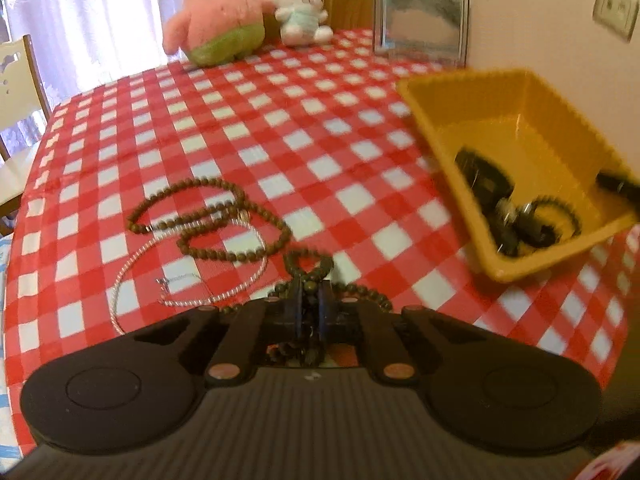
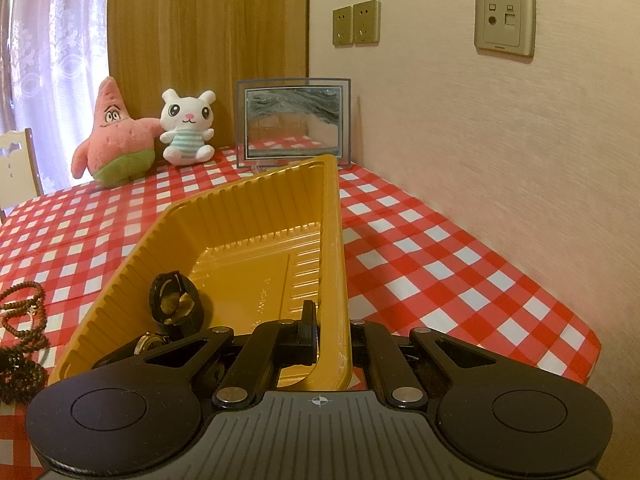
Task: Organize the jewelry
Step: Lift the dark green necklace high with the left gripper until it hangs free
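My left gripper (image 1: 309, 298) is shut on a brown bead bracelet (image 1: 308, 264), held low over the checked tablecloth. A long brown bead necklace (image 1: 224, 216) and a silver chain (image 1: 192, 276) lie on the cloth just left of it. My right gripper (image 2: 330, 332) is shut on the right wall of a yellow tray (image 2: 336, 240) and holds it tilted. The tray (image 1: 440, 120) also shows at the right of the left wrist view. Inside it lie a black watch (image 2: 174, 300) and other dark jewelry (image 1: 532, 220), and the brown beads (image 2: 20, 320) show at the left of the right wrist view.
A pink star plush (image 2: 114, 136), a white bunny plush (image 2: 188, 128) and a glass picture frame (image 2: 294, 122) stand at the table's far edge. A wall with sockets (image 2: 356, 22) runs along the right. A chair (image 1: 18, 80) stands at the left.
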`<act>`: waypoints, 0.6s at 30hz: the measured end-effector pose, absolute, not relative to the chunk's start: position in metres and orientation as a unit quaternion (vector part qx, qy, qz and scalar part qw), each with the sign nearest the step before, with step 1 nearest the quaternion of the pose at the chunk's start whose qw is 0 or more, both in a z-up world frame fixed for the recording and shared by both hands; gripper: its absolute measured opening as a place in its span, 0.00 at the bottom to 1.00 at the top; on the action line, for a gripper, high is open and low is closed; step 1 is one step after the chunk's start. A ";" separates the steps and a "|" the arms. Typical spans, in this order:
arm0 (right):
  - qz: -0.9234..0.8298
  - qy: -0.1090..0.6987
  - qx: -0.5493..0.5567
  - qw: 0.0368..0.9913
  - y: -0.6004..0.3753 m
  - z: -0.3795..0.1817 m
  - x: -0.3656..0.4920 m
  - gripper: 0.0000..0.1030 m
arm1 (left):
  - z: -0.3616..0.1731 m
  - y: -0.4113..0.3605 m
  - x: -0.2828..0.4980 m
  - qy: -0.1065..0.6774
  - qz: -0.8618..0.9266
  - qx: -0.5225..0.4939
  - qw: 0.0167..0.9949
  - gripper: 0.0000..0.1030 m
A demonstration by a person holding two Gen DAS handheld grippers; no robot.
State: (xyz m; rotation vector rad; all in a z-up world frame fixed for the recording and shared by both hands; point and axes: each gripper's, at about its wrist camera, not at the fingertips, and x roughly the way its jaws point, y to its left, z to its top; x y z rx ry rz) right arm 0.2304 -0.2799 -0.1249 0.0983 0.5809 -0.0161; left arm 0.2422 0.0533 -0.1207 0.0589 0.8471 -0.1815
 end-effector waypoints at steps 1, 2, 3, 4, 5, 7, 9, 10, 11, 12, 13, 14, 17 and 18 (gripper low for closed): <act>-0.008 0.286 0.049 0.957 -0.280 -0.125 0.230 0.04 | -0.114 0.056 0.242 0.405 -0.089 0.024 0.910 0.06; -0.008 0.286 0.049 0.957 -0.280 -0.125 0.231 0.04 | -0.106 0.058 0.241 0.398 -0.090 0.021 0.913 0.06; -0.008 0.286 0.049 0.957 -0.280 -0.125 0.231 0.04 | -0.097 0.061 0.240 0.391 -0.091 0.019 0.916 0.06; -0.007 0.286 0.049 0.957 -0.281 -0.125 0.230 0.04 | -0.087 0.065 0.239 0.384 -0.093 0.017 0.919 0.06; -0.008 0.286 0.050 0.957 -0.281 -0.125 0.230 0.04 | -0.077 0.068 0.238 0.376 -0.094 0.014 0.922 0.06; -0.007 0.286 0.050 0.957 -0.281 -0.125 0.230 0.04 | -0.058 0.073 0.239 0.361 -0.096 0.014 0.928 0.06; -0.007 0.286 0.050 0.957 -0.281 -0.125 0.230 0.04 | -0.040 0.077 0.238 0.343 -0.097 0.016 0.934 0.06; -0.007 0.286 0.049 0.957 -0.281 -0.125 0.231 0.04 | -0.031 0.078 0.237 0.337 -0.097 0.017 0.936 0.06; -0.007 0.286 0.049 0.957 -0.281 -0.126 0.230 0.04 | -0.023 0.079 0.237 0.332 -0.096 0.019 0.938 0.06; -0.006 0.287 0.050 0.957 -0.282 -0.126 0.230 0.04 | -0.015 0.081 0.237 0.326 -0.094 0.020 0.940 0.06; -0.007 0.287 0.050 0.957 -0.282 -0.125 0.231 0.04 | -0.006 0.082 0.238 0.321 -0.094 0.021 0.942 0.06; -0.007 0.287 0.050 0.957 -0.282 -0.125 0.231 0.04 | 0.002 0.084 0.238 0.317 -0.094 0.021 0.944 0.06; -0.006 0.286 0.049 0.957 -0.282 -0.126 0.230 0.04 | 0.025 0.088 0.238 0.303 -0.096 0.025 0.948 0.06; -0.006 0.286 0.050 0.957 -0.281 -0.125 0.230 0.04 | 0.033 0.089 0.237 0.297 -0.098 0.027 0.949 0.06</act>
